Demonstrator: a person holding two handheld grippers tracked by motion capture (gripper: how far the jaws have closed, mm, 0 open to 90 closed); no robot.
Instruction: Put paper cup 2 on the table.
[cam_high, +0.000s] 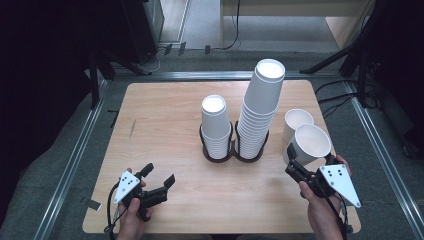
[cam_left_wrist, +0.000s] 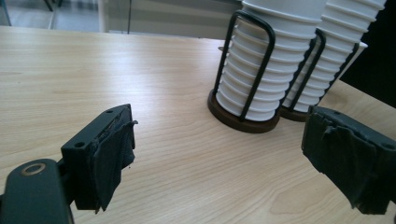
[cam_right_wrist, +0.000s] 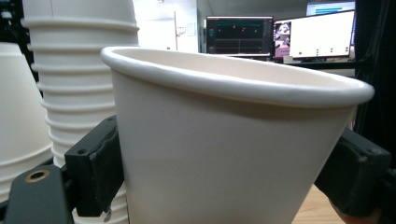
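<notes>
Paper cup (cam_high: 311, 143) is sitting upright between my right gripper's (cam_high: 296, 161) pads, which are pressing on its sides, just right of the cup rack (cam_high: 235, 150) and near another loose cup (cam_high: 297, 123). I am holding my left gripper (cam_high: 159, 176) with jaws spread and nothing between them, over the table (cam_high: 160, 120) left of the rack.

Two cup stacks (cam_high: 216, 127), two loose cups (cam_high: 311, 142)

Even overhead light brightens the table (cam_high: 165, 130); surroundings from nine to twelve o'clock fall dark. Cup tops (cam_high: 270, 69) glare white. The gripper views are soft, their screens (cam_right_wrist: 239, 36) glowing at one o'clock.
</notes>
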